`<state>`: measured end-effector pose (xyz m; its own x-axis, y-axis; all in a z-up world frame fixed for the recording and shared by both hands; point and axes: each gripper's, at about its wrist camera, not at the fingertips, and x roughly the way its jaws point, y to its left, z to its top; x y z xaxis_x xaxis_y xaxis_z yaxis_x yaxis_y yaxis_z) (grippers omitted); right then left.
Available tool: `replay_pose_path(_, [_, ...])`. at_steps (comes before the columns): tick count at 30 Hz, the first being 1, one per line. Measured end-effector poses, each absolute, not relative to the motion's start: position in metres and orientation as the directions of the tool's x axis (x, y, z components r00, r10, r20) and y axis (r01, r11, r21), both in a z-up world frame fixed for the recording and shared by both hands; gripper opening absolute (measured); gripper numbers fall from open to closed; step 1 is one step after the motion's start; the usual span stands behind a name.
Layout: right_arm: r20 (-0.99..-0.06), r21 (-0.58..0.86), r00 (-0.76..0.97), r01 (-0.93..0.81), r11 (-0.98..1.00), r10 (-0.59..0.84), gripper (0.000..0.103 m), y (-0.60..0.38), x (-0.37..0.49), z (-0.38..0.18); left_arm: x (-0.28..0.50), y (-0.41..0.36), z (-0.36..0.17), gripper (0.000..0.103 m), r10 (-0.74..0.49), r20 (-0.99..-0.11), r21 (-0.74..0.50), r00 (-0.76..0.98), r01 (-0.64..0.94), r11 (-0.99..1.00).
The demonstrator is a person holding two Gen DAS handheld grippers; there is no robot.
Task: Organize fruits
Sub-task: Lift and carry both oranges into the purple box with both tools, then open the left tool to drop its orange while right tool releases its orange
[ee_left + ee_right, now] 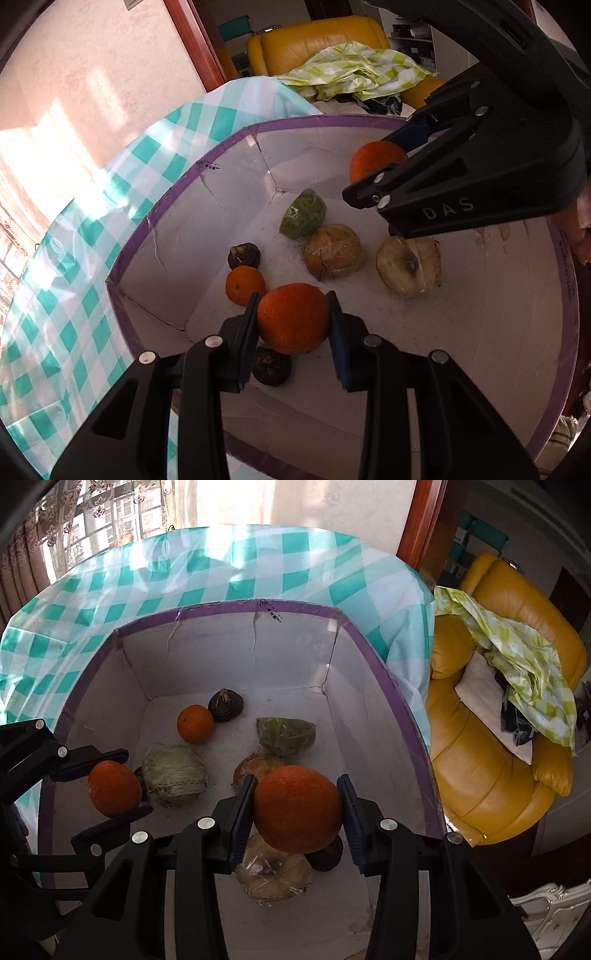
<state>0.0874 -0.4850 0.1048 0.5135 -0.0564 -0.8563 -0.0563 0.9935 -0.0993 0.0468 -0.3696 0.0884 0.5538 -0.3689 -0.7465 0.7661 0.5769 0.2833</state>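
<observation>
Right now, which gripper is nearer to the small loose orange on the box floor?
Left. The left gripper hangs just beside the small loose orange; the right gripper is across the box.

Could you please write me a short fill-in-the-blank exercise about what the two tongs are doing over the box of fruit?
1. The left tongs are shut on an ____.
2. The right tongs grip a second orange above the white ____ with the purple rim.
3. The small orange on the floor of the box lies beside a dark ____ fruit.
4. The cloth under the box is teal and white ____.

Missing words: orange; box; brown; checked
</observation>
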Motion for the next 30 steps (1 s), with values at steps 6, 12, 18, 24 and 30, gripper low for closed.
replay_pose_path(6, [-0.886,-0.140,0.457,-0.092,0.986,-0.083,0.044,-0.484,0.095,0.095,0.047,-0.378,0.078,0.035,-0.359,-0.778,0.282,0.515,0.797,0.534])
replay_pose_path(12, [-0.919,-0.122,0.389,-0.118,0.986,-0.067,0.044,-0.489,0.102,0.082,0.048,-0.385,0.069,0.035,-0.344,-0.810,0.277,0.474,0.827,0.489])
replay_pose_path(18, [-0.937,-0.096,0.347,-0.117,0.989,-0.050,0.044,-0.492,0.106,0.075,0.049,-0.389,0.060,0.035,-0.307,-0.842,0.282,0.443,0.847,0.450])
replay_pose_path(24, [-0.945,-0.097,0.323,-0.131,0.987,-0.050,0.045,-0.489,0.108,0.070,0.049,-0.391,0.056,0.037,-0.278,-0.868,0.282,0.412,0.869,0.406])
replay_pose_path(30, [-0.957,-0.103,0.287,-0.216,0.971,-0.037,0.044,-0.475,0.109,0.064,0.048,-0.394,0.053,0.037,-0.268,-0.876,0.284,0.400,0.879,0.383])
